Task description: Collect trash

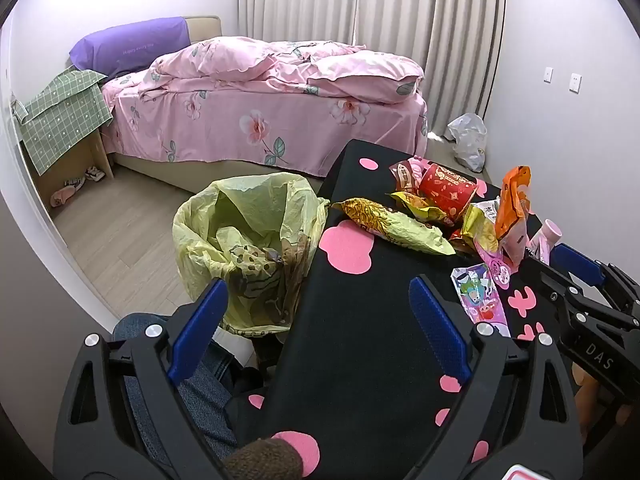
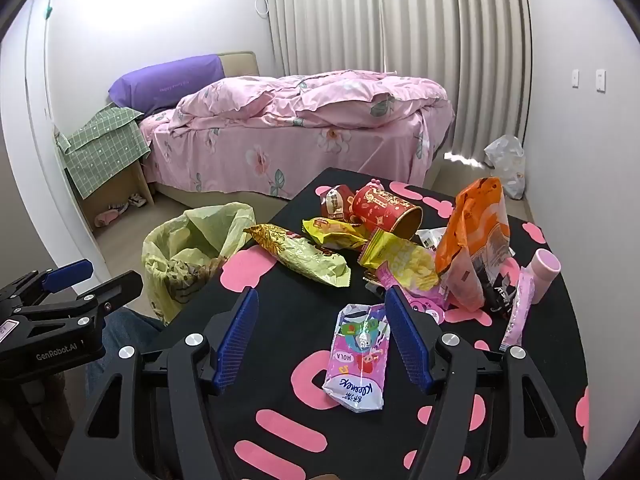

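Black table (image 2: 344,432) with pink blobs, wrappers all over it, nothing binned this round yet.

Yellow-lined bin (image 1: 248,248) sits just ahead-left of my left gripper (image 1: 320,320), jaws wide, empty. Ahead of my right gripper (image 2: 320,340), also wide and empty, lies the gold-green wrapper (image 2: 308,256); the pink tissue pack (image 2: 358,360) lies right between its fingers. Looks like the reach step: I'd drop, pinch, then carry left to the bin.
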A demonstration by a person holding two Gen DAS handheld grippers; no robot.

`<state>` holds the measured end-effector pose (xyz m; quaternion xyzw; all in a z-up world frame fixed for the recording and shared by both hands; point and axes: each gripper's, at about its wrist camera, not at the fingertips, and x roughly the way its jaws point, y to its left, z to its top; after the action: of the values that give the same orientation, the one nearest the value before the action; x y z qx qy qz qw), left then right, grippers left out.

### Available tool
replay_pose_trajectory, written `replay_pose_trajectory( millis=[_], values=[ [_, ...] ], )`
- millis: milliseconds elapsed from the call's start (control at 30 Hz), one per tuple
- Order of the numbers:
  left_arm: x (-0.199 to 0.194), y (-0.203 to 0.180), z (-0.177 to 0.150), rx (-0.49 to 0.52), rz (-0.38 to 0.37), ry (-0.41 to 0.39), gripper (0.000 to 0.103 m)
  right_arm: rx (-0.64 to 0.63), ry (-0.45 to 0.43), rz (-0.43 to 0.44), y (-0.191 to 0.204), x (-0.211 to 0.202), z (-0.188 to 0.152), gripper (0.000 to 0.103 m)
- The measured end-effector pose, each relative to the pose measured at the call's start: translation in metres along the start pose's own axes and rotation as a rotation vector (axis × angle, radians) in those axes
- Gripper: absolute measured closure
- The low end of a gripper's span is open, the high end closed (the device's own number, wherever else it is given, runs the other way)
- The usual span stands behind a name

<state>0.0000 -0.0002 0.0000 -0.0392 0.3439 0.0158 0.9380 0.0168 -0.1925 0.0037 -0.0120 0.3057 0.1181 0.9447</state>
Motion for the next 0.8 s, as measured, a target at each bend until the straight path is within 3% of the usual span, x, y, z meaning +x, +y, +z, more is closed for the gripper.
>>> replay_pose_trajectory(
  millis=[800],
  values=[
    [-0.0001,-0.0001,0.0000,-0.002,0.000,-0.002,0.016,0.003,0.004,0.003,-0.0001,0.0000,-0.0012,0.040]
  ],
)
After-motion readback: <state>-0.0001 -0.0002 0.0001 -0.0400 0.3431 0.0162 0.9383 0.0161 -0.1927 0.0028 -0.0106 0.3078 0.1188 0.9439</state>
